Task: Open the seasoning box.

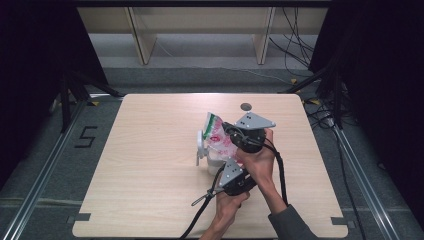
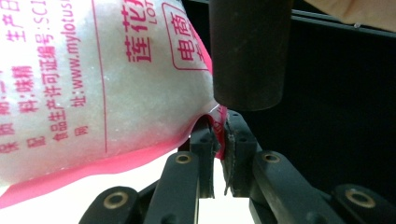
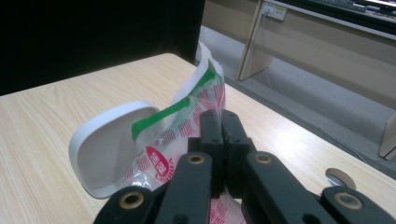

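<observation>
Wooden table [image 1: 150, 165], both tongs – left [image 1: 223, 174], right [image 1: 231, 131] – pinching seasoning bag [image 1: 216, 135], hands close tog.

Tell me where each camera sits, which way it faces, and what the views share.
High view: above the table's near side, facing forward and down on the light wooden table; forearms, left gripper, right gripper.
Left gripper view: along its own jaws, clamped on the pink bottom seam of the pink-printed plastic bag of white granules.
Right gripper view: along its jaws, shut on the bag's top, toward the white plastic container with open lid.
Shared: the bag appears in all three.
</observation>
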`<control>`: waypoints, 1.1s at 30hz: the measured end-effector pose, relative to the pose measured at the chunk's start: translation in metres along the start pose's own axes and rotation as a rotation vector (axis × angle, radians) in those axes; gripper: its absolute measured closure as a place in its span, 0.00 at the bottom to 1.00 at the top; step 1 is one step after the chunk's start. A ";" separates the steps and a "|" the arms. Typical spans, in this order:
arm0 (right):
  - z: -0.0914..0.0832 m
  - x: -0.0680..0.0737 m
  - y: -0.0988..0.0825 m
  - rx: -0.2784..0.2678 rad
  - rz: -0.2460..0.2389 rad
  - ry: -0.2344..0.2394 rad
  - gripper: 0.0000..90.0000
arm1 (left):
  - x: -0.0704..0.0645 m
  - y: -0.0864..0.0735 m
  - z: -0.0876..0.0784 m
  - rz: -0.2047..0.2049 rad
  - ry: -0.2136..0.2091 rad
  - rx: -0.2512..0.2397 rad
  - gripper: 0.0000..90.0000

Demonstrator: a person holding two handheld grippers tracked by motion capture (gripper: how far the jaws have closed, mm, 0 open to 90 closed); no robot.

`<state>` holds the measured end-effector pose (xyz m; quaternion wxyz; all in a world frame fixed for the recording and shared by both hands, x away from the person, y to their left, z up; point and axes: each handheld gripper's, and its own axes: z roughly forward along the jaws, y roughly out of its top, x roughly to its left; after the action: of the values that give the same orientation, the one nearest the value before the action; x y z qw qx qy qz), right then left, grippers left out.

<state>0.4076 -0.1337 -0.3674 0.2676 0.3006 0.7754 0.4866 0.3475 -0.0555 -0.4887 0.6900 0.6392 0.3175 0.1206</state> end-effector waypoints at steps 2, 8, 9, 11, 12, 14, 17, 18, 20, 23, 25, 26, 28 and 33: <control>0.001 -0.001 -0.001 0.005 -0.007 0.005 1.00 | 0.001 0.000 0.000 0.001 -0.004 -0.001 0.92; -0.002 -0.003 0.000 -0.008 0.011 0.007 1.00 | 0.000 0.000 0.001 0.002 -0.012 -0.002 0.92; -0.002 -0.004 0.000 -0.003 0.012 0.016 1.00 | 0.000 0.000 0.001 0.001 -0.013 -0.001 0.93; -0.002 -0.005 -0.001 -0.012 0.005 0.003 1.00 | -0.001 -0.001 0.001 0.001 -0.011 0.006 0.92; -0.002 -0.006 -0.001 -0.008 0.015 0.005 1.00 | 0.000 -0.001 0.001 0.001 -0.014 0.002 0.92; -0.001 -0.007 -0.001 -0.013 0.014 0.021 1.00 | 0.000 -0.001 0.001 0.000 -0.013 0.002 0.92; -0.003 -0.005 -0.001 -0.006 0.036 0.007 1.00 | -0.001 -0.001 0.001 0.001 -0.013 0.002 0.92; -0.003 -0.006 -0.001 -0.015 0.029 0.002 1.00 | -0.001 -0.001 0.001 0.002 -0.017 -0.001 0.92; -0.002 -0.006 -0.001 -0.006 0.029 0.012 1.00 | 0.000 -0.001 0.001 -0.001 -0.013 0.001 0.93; -0.001 -0.007 -0.001 -0.011 0.015 0.009 1.00 | 0.000 -0.002 0.001 -0.004 -0.009 0.003 0.93; -0.003 -0.008 -0.001 -0.014 0.007 0.002 1.00 | 0.000 -0.001 0.001 -0.004 -0.011 0.000 0.93; -0.003 -0.006 -0.001 -0.017 0.030 0.000 1.00 | 0.000 -0.001 0.001 0.001 -0.012 -0.001 0.93; -0.004 -0.007 0.000 -0.012 0.017 0.013 1.00 | 0.000 0.000 0.001 -0.002 -0.015 -0.004 0.93; -0.003 -0.006 -0.002 -0.012 0.030 0.005 1.00 | 0.000 0.000 0.004 -0.010 -0.011 0.002 0.93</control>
<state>0.4091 -0.1403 -0.3669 0.2602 0.3092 0.7686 0.4959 0.3498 -0.0583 -0.4893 0.6917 0.6389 0.3170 0.1133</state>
